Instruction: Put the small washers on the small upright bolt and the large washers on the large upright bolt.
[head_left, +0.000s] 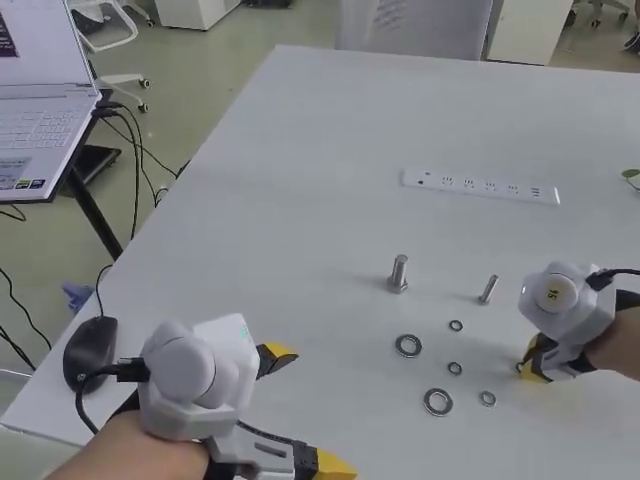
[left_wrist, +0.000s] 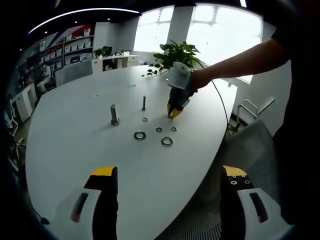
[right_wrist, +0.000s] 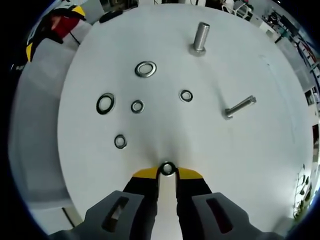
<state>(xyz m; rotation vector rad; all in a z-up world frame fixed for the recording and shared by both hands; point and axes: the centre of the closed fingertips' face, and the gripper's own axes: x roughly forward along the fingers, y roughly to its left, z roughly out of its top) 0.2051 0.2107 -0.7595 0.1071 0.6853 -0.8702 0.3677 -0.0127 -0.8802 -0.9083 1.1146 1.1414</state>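
— Two claws over the worktop (head_left: 300, 150): how do they stand?
— In the head view the left claw (head_left: 305, 410) is spread and idle at seven o'clock. The right claw (head_left: 527, 370), at four, is pinching.
— Which post?
— In the right gripper view, skip the large bolt (right_wrist: 200, 36) at twelve and take the small bolt (right_wrist: 240, 106) at two. The pinched piece looks like a small washer (right_wrist: 167, 168), held at the very tips. Keep it level, centre its hole over the bolt's tip and release low.

Shiny metal washers (right_wrist: 145, 69), seemingly matt table (right_wrist: 250, 160)
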